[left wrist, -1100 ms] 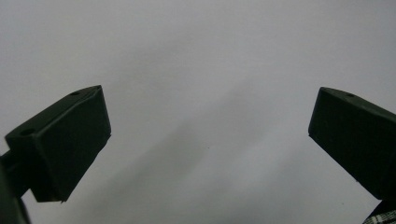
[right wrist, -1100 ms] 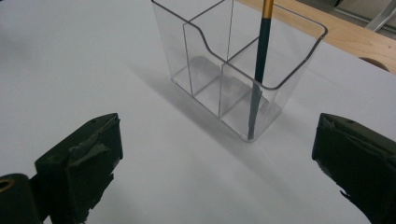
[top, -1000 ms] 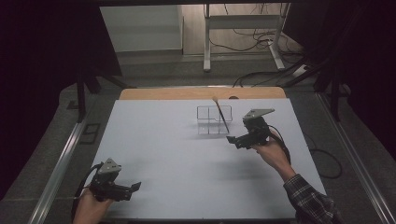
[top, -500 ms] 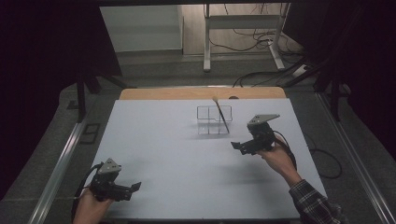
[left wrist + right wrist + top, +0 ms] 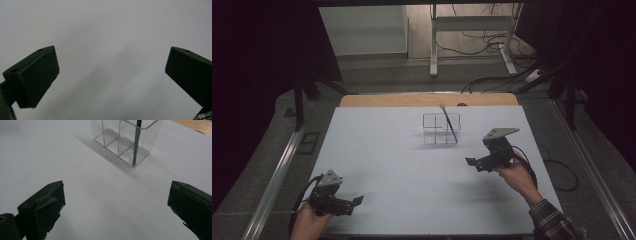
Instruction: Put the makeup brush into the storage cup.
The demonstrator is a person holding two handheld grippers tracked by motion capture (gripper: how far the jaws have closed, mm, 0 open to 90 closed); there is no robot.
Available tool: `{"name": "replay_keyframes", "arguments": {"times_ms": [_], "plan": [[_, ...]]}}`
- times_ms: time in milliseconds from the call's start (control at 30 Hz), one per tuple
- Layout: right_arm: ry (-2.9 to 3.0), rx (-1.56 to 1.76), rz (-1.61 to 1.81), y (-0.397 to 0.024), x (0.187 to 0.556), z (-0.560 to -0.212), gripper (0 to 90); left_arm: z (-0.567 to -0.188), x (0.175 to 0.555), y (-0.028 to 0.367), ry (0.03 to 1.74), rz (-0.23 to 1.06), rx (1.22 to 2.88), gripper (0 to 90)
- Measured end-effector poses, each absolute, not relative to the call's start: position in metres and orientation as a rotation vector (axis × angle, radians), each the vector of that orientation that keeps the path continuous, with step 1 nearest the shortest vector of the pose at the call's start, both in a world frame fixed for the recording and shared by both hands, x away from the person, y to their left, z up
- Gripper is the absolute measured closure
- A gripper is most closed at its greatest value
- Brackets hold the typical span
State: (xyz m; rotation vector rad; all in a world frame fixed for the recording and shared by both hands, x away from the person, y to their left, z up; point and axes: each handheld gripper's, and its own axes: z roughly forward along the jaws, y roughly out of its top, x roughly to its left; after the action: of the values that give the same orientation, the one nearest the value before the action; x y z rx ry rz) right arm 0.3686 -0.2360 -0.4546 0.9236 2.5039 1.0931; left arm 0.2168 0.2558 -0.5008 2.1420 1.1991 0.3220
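A clear plastic organizer (image 5: pixel 440 129) with several compartments stands on the white table top (image 5: pixel 412 170), at the back middle. A dark thin brush (image 5: pixel 448 123) with a pale tip leans inside its right compartment. In the right gripper view the organizer (image 5: pixel 125 140) and the brush handle (image 5: pixel 136 142) lie ahead of the jaws. My right gripper (image 5: pixel 472 162) is held open, a short way to the front right of the organizer, with nothing between its jaws. My left gripper (image 5: pixel 356 201) rests open near the front left edge, over bare table.
A wooden strip (image 5: pixel 427 100) borders the table's far edge. Metal rails (image 5: pixel 277 175) run along both sides. Cables (image 5: pixel 557 170) trail on the floor to the right, and a stand's legs (image 5: pixel 472 45) rise behind the table.
My right gripper has drawn back from the organizer toward the front right, with the brush left standing in it. The left gripper has stayed put.
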Motion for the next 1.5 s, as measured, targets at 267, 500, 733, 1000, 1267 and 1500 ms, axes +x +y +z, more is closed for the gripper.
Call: {"name": "replay_keyframes", "arguments": {"times_ms": [267,500,733,1000,1267,1500], "plan": [[2.503,0.944,1.081,-0.247,0.361,-0.456,1.3,-0.501,0.217,0.256,1.197,0.319,2.145,0.0],[2.5,0.953,1.067,-0.256,0.354,-0.455,1.3,-0.501,0.217,0.255,1.197,0.316,2.148,0.0],[2.503,0.971,1.05,-0.265,0.348,-0.457,1.3,-0.501,0.217,0.255,1.199,0.316,2.148,0.0],[2.508,0.992,1.037,-0.273,0.341,-0.459,1.3,-0.501,0.217,0.255,1.199,0.316,2.15,0.0],[2.509,1.005,1.033,-0.279,0.335,-0.46,1.3,-0.501,0.217,0.255,1.199,0.317,2.148,0.0],[2.49,1.026,1.032,-0.287,0.329,-0.459,1.3,-0.501,0.217,0.255,1.199,0.32,2.147,0.0]]}}
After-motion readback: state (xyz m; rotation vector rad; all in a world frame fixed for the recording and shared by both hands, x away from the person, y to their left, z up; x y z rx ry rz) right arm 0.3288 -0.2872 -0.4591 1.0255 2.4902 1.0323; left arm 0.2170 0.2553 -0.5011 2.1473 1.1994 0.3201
